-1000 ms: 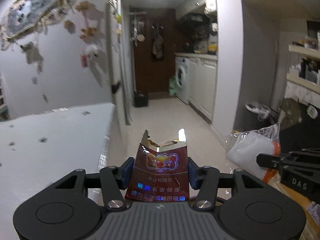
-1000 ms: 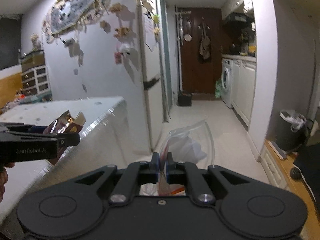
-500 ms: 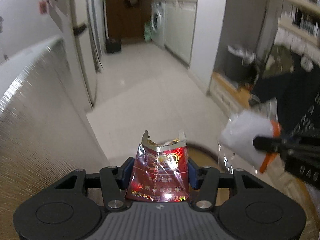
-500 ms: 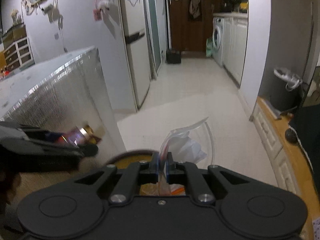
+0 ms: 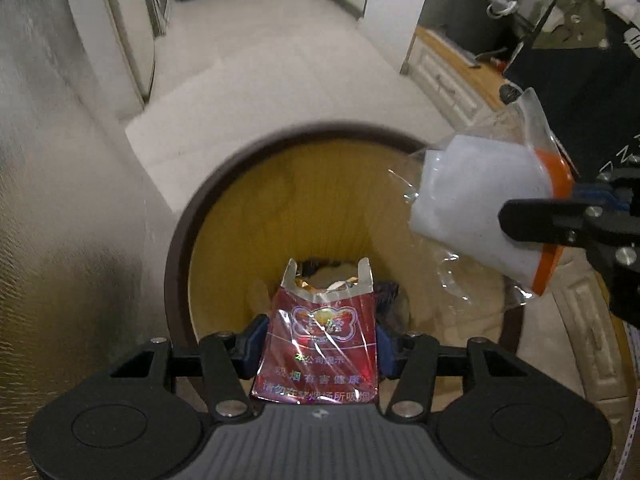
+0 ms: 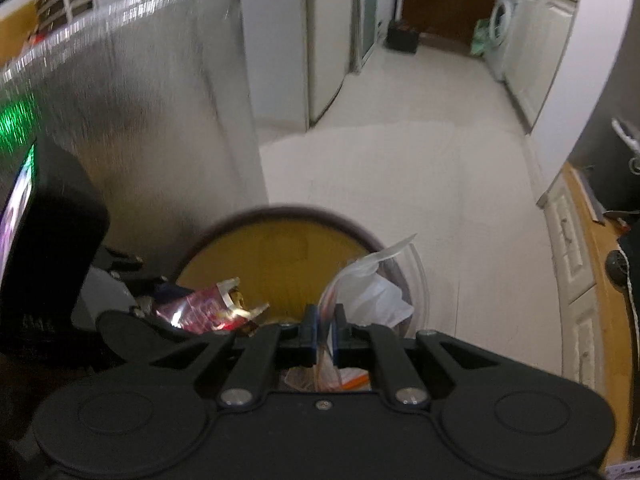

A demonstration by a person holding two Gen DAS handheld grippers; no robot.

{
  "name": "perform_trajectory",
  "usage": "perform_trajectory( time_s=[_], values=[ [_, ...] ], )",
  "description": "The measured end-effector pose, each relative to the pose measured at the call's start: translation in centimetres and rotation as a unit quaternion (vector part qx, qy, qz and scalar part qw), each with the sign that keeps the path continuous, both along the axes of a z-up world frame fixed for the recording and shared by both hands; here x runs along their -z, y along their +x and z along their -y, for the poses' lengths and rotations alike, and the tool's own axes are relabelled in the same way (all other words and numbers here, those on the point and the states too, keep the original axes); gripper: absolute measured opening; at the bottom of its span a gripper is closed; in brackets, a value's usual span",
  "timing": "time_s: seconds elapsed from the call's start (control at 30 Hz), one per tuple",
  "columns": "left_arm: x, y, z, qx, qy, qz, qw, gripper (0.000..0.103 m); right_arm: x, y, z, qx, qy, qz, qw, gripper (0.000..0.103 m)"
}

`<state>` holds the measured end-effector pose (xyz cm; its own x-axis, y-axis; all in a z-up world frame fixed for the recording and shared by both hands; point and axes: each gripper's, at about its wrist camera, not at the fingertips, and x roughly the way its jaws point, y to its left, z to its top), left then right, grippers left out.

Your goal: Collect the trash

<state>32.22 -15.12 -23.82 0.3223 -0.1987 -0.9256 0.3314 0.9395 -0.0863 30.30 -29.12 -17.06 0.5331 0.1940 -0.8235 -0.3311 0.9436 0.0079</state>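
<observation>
**Both hands down over the bin**

Since a second ago you've dropped both grippers from looking down the hallway to pointing steeply at the bin [image 5: 178, 280] — its dark rim and yellow inside now fill the middle of each view.

Your left gripper [image 5: 318, 344] is part open, its blue pads clamped on the sides of the red cigarette pack [image 5: 320, 340]. That pack runs lengthwise along the fingers, torn foil end pointing away from you, over the bin's mouth.

Your right gripper [image 6: 324, 330] is pinched shut on the edge of the clear plastic bag [image 6: 368, 292], which sticks out ahead of the fingers above the bin's near rim.

Only the left view shows rubbish already lying at the bottom of the bin, and the bag's white contents and orange strip from the side. Only the right view shows the pack side-on, angled toward the bin's centre.
</observation>
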Motion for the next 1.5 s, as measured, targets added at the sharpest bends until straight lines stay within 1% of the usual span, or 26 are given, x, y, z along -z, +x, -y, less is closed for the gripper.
perform_trajectory(
  time_s=[0.1, 0.2, 0.27, 0.3, 0.4, 0.47, 0.57, 0.63, 0.7, 0.77, 0.8, 0.83, 0.87, 0.9, 0.97, 1.07, 1.2, 1.43, 1.47, 1.5],
  values=[
    [0.9, 0.6, -0.1, 0.006, -0.001, -0.012, 0.9999, 0.055, 1.3, 0.8, -0.5, -0.011, -0.008, -0.021, 1.000, 0.007],
    [1.6, 1.0, 0.1, 0.011, 0.001, -0.020, 0.9997, 0.059, 2.4, 1.9, -0.8, -0.017, -0.019, -0.036, 0.999, 0.007],
    [1.9, 1.1, 0.0, 0.010, 0.004, -0.020, 0.9997, 0.068, 2.9, 2.5, -1.0, -0.021, -0.023, -0.045, 0.999, 0.007],
    [2.0, 1.1, 0.0, 0.009, 0.004, -0.019, 0.9998, 0.070, 3.1, 2.8, -1.1, -0.024, -0.024, -0.049, 0.998, 0.007],
    [1.7, 1.2, -0.1, 0.004, 0.006, -0.011, 0.9999, 0.072, 3.9, 3.1, -1.6, -0.033, -0.029, -0.062, 0.997, 0.007],
    [1.3, 1.2, -0.4, -0.001, 0.004, -0.003, 1.0000, 0.077, 4.4, 3.4, -1.7, -0.039, -0.031, -0.070, 0.996, 0.007],
    [0.3, 0.9, -1.1, -0.009, 0.002, 0.011, 0.9999, 0.078, 5.1, 3.8, -2.0, -0.046, -0.030, -0.085, 0.995, 0.007],
    [-0.1, 0.7, -1.4, -0.011, 0.003, 0.019, 0.9998, 0.081, 5.6, 4.1, -2.2, -0.050, -0.024, -0.098, 0.994, 0.007],
    [-0.5, 0.4, -1.4, -0.013, 0.014, 0.028, 0.9994, 0.082, 5.7, 4.2, -2.2, -0.050, -0.008, -0.109, 0.993, 0.008],
    [-0.7, 0.4, -1.4, -0.016, 0.016, 0.028, 0.9993, 0.082, 5.8, 4.5, -1.9, -0.046, 0.023, -0.122, 0.991, 0.012],
    [-0.7, 0.3, -1.5, -0.018, 0.018, 0.028, 0.9993, 0.083, 5.9, 4.7, -1.7, -0.041, 0.033, -0.127, 0.991, 0.021],
    [-0.7, 0.3, -1.6, -0.019, 0.019, 0.028, 0.9992, 0.085, 5.8, 4.8, -1.4, -0.034, 0.041, -0.133, 0.990, 0.026],
    [-0.7, 0.3, -2.0, -0.020, 0.020, 0.027, 0.9992, 0.088, 5.8, 4.8, -1.3, -0.030, 0.038, -0.135, 0.990, 0.034],
    [-0.7, 0.2, -2.0, -0.022, 0.021, 0.026, 0.9992, 0.088, 5.7, 4.7, -1.2, -0.029, 0.029, -0.133, 0.990, 0.039],
    [-0.7, 0.3, -1.8, -0.023, 0.025, 0.025, 0.9991, 0.088, 5.4, 4.3, -1.0, -0.028, 0.018, -0.127, 0.991, 0.041],
    [-0.8, 0.0, -1.9, -0.024, 0.025, 0.026, 0.9991, 0.089, 4.7, 3.7, -0.6, -0.029, 0.022, -0.123, 0.992, 0.045],
    [-1.4, -0.6, -1.8, -0.021, 0.024, 0.033, 0.9989, 0.091, 4.0, 3.0, -0.3, -0.029, 0.019, -0.111, 0.993, 0.047],
    [-3.4, -2.1, -2.2, -0.034, 0.021, 0.050, 0.9980, 0.100, 2.5, 2.2, 0.3, -0.014, 0.032, -0.089, 0.995, 0.055],
    [-3.8, -2.4, -2.3, -0.036, 0.020, 0.053, 0.9977, 0.101, 2.0, 1.9, 0.5, -0.011, 0.034, -0.084, 0.996, 0.058],
    [-4.2, -2.6, -2.5, -0.038, 0.020, 0.056, 0.9975, 0.102, 1.6, 1.6, 0.6, -0.008, 0.037, -0.078, 0.996, 0.064]
  ],
)
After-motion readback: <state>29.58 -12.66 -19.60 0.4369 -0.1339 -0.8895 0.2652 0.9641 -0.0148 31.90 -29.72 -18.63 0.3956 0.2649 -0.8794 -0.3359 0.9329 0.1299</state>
